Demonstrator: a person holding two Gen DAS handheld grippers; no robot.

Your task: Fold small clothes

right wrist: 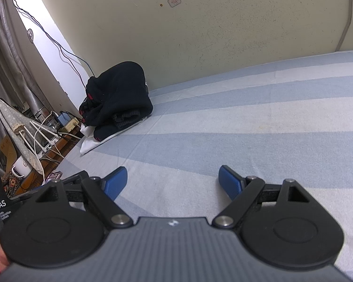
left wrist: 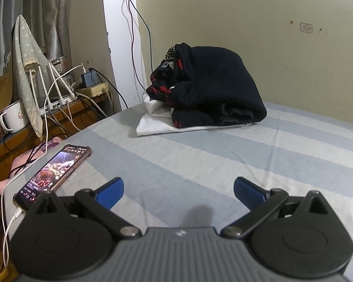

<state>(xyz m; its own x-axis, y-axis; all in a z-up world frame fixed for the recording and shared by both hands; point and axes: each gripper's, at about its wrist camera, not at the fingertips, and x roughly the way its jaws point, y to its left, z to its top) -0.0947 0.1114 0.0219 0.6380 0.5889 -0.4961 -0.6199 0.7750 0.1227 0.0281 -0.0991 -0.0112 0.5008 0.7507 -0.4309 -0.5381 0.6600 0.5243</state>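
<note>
I held my left gripper (left wrist: 178, 193) low over the striped bedsheet (left wrist: 223, 164), its blue pads spread wide with only sheet between them. My right gripper (right wrist: 172, 183) stood just as wide apart and gripped nothing either.

The clothes sat well apart from both tools, against the wall. In the left wrist view, a dark garment with red markings (left wrist: 211, 87) lay bunched just above the middle of the frame, resting on a folded white cloth (left wrist: 153, 119) whose edge stuck out toward the left. In the right wrist view the same pile sat left of centre.

At the lower left of the left view, a phone (left wrist: 54, 171) lay lit on the sheet, just beside my left finger, with a white cable (left wrist: 6, 230) plugged into its near end.
</note>
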